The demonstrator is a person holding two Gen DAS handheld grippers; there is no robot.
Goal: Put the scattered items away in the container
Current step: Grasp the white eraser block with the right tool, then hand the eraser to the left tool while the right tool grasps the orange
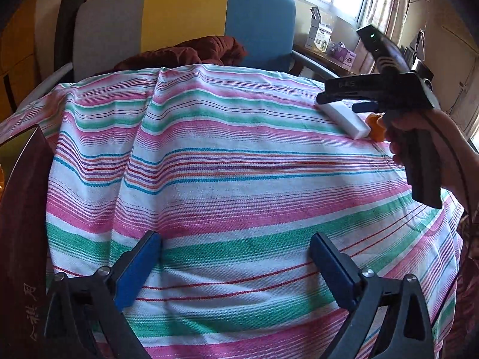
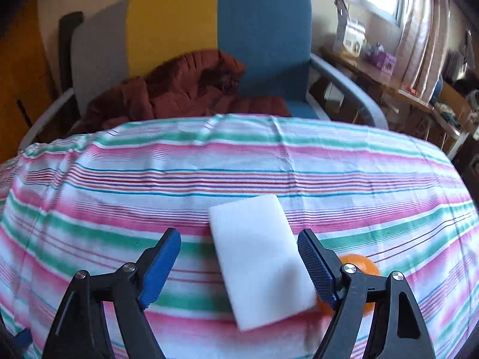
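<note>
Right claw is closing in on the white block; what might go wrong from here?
1. The orange ball touches the white block right beside the right claw; closing may knock it rolling.
2. The striped cloth is wrinkled and could snag a fingertip.

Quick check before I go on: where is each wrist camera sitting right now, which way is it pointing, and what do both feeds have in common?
Left wrist: sits low behind the open left tongs, facing across the striped cloth toward the armchair; the right tongs and the hand gripping their handle show at right.
Right wrist: sits behind the open right tongs, looking down on the white sponge block between its fingers, orange ball beside it.
Shared: cloth, armchair, sponge block, ball.
</note>
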